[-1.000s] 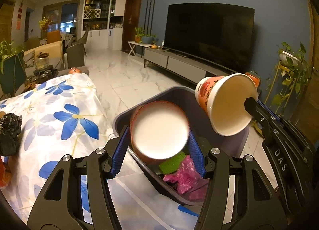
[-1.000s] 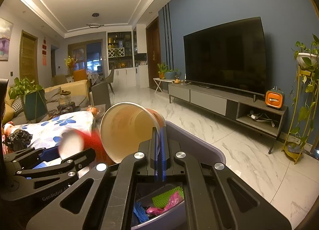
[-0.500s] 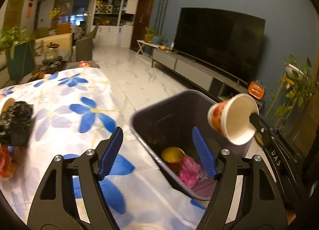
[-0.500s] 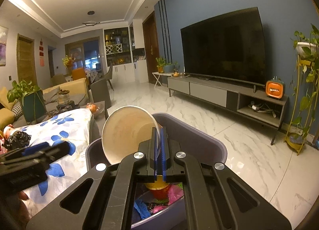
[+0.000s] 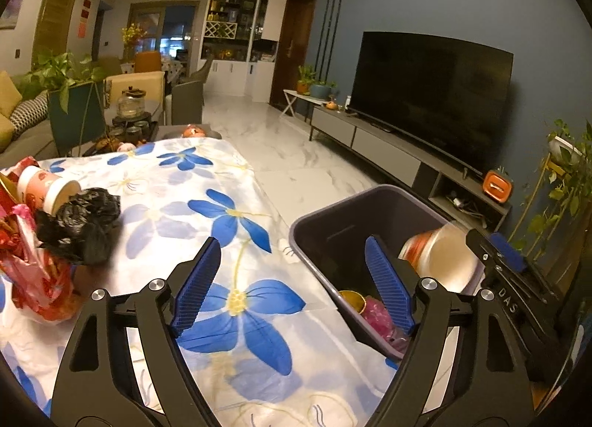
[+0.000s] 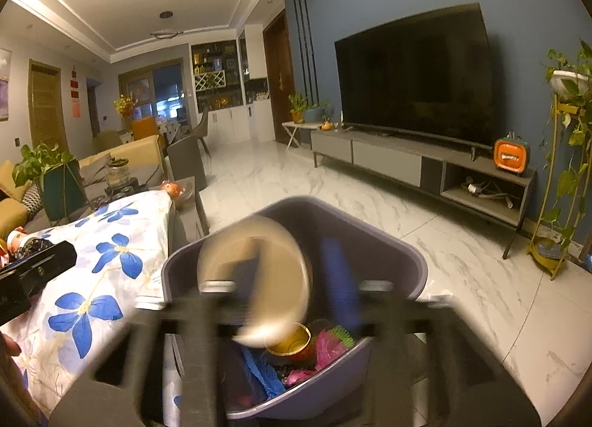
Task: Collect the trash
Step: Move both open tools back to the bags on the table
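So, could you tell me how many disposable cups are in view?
3: one orange-patterned paper cup above the grey plastic bin, one gold-lined cup inside it, one patterned cup beside the black bag on the table. Others may be hidden.

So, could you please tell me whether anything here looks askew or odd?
The paper cup is tilted and motion-blurred above the trash bin, apparently dropping from the blurred right gripper. On the table, another paper cup lies tipped against a black bag.
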A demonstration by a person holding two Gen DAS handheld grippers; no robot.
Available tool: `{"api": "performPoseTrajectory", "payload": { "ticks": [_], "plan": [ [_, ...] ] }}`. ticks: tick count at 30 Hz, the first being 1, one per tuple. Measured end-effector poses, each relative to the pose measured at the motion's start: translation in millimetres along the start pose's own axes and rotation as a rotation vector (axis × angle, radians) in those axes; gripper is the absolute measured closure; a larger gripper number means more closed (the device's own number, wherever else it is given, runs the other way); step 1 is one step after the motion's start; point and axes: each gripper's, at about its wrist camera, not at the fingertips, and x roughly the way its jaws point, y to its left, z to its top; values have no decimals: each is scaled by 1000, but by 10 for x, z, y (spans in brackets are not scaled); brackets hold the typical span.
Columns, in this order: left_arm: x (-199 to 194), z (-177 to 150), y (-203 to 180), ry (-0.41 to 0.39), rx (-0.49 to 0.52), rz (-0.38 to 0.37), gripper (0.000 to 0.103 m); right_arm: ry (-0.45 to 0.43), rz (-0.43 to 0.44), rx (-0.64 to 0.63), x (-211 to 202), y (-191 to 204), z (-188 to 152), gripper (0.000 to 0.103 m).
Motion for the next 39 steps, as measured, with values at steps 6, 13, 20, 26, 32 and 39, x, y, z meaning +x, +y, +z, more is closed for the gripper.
{"api": "performPoseTrajectory", "payload": {
  "ticks": [6, 13, 20, 26, 32, 39],
  "plan": [
    [-100, -17, 20, -13, 11, 21, 24, -12, 2, -13, -62, 45, 41, 48],
    [-278, -38, 123, -24, -4, 60, 23, -35, 6, -23, -237, 96, 42, 37],
    [-514, -79, 324, -43, -32, 128, 20, -50, 41, -28, -450, 215, 37, 29],
    [-754, -138, 530, -57, -54, 189, 18, -56, 92, -30, -623, 408, 38, 26],
    [-1005, -202, 826, -68, -87, 257, 17, -51, 154, -56, -751, 687, 5, 24],
    [-1262, -279, 1213, -79, -129, 342, 16, -37, 219, -73, -836, 986, -60, 24]
  ]
}}
